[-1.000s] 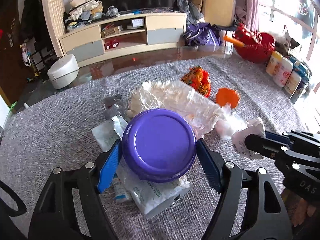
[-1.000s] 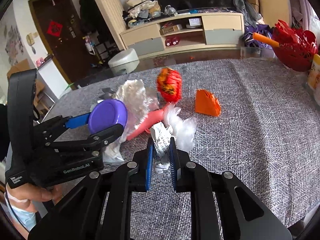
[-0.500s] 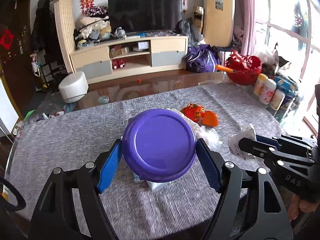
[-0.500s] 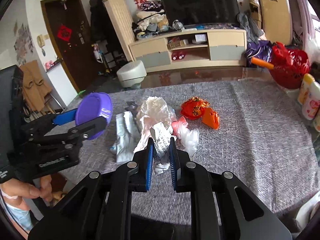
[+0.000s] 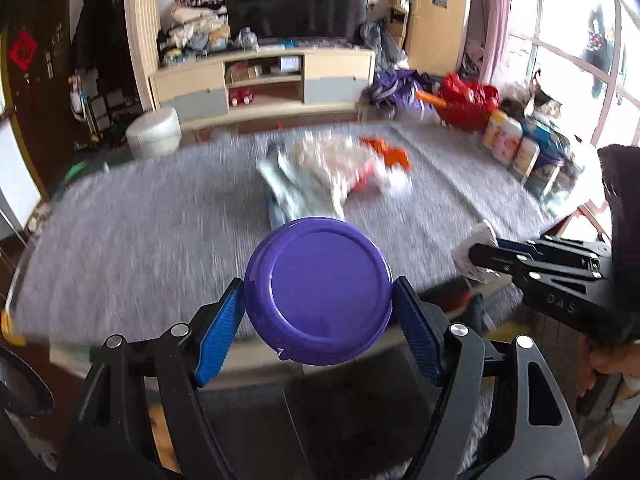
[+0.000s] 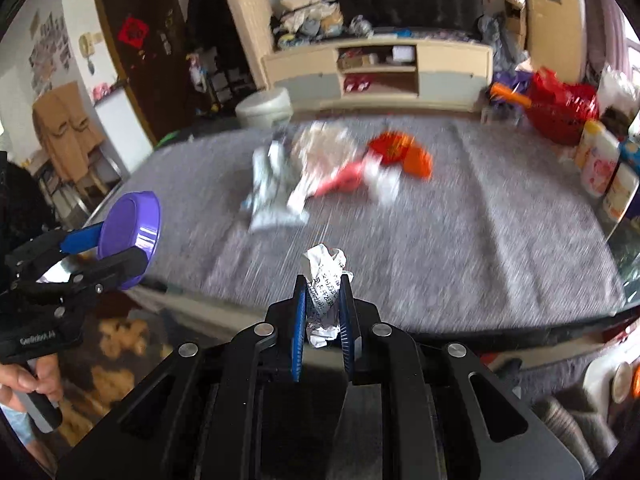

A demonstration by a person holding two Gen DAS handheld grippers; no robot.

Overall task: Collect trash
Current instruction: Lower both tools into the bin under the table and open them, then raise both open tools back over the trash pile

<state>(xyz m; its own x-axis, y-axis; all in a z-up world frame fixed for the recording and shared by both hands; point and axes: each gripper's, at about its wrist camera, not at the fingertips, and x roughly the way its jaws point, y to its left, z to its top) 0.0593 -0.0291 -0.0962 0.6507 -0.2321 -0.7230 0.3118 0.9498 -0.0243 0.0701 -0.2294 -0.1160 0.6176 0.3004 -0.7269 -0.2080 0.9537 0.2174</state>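
My left claw (image 5: 318,312) is clamped on a round purple lid (image 5: 318,288), its blue pads pressed against the rim on either side, and the lid's flat face fills the near middle of my left view. My right claw (image 6: 322,312) is squeezed nearly closed on a crumpled scrap of printed paper (image 6: 325,292), which sticks up past the fingertips. Both loads hang at the near edge of the table (image 5: 140,240), which is covered in a grey woven cloth.

Farther in, around the middle of the cloth, the other trash lies in a blurred heap: a pale blue-white packet (image 6: 266,184) on the left, crinkled clear plastic wrap (image 6: 320,144) beside it, a pink-red piece (image 6: 342,180), and orange wrappers (image 6: 404,152) to the right. At the far right edge stand several bottles (image 6: 598,164) and a red basket (image 6: 562,108). Beyond the table are a white round stool (image 5: 154,132), a low TV cabinet (image 5: 264,80) and the dark television (image 5: 298,2).
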